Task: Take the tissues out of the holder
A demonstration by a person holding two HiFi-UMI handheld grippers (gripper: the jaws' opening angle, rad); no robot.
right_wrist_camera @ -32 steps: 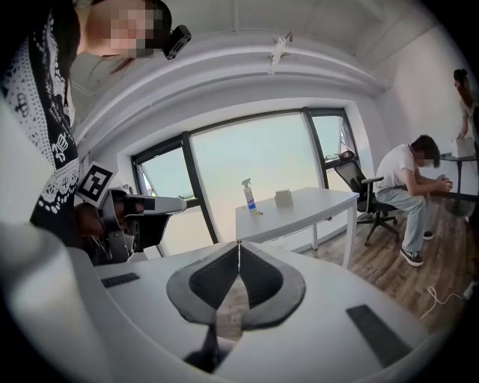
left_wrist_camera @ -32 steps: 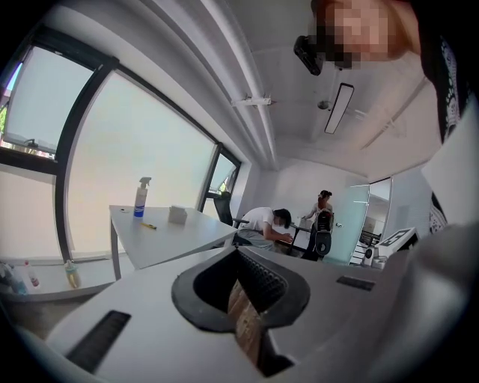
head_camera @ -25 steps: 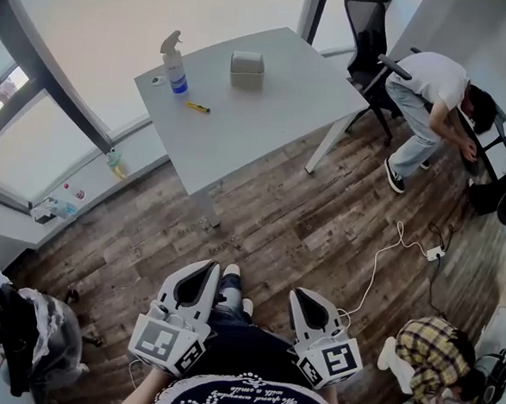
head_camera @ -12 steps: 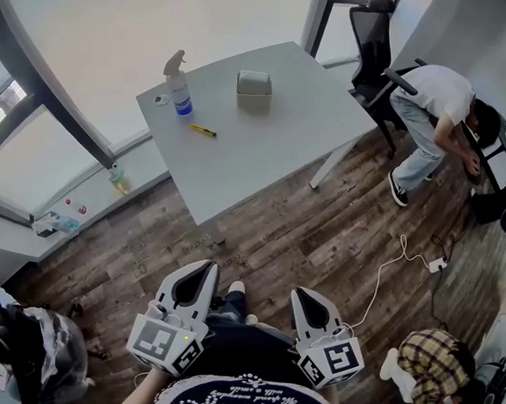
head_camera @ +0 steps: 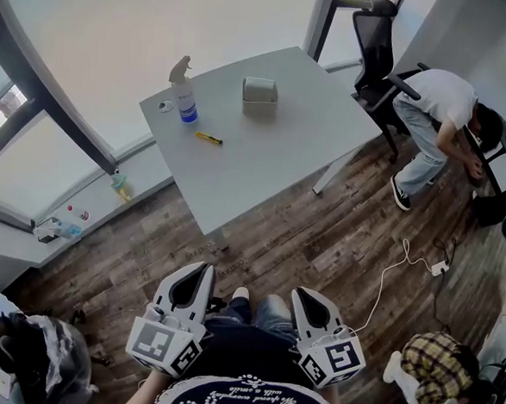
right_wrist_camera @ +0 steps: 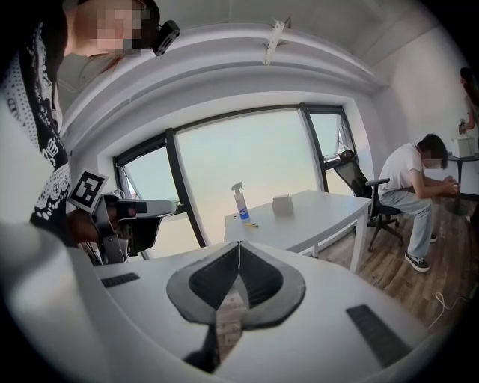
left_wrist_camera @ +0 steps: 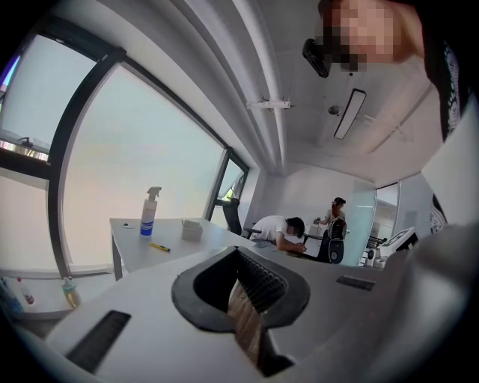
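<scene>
The grey tissue holder stands near the far side of the light grey table, well ahead of both grippers. It also shows small in the left gripper view as a pale box and in the right gripper view. My left gripper and right gripper are held side by side close to my body, over the wooden floor, pointing toward the table. The left gripper's jaws are shut with nothing in them; the right gripper's jaws are shut and empty too.
On the table stand a spray bottle and a yellow cutter. An office chair and a person bent over are at the right. Another person crouches lower right, and a white cable lies on the floor.
The table and its objects have slid lower and slightly right in the head view as I come nearer. Both grippers keep their pose in front of my body, still shut.
</scene>
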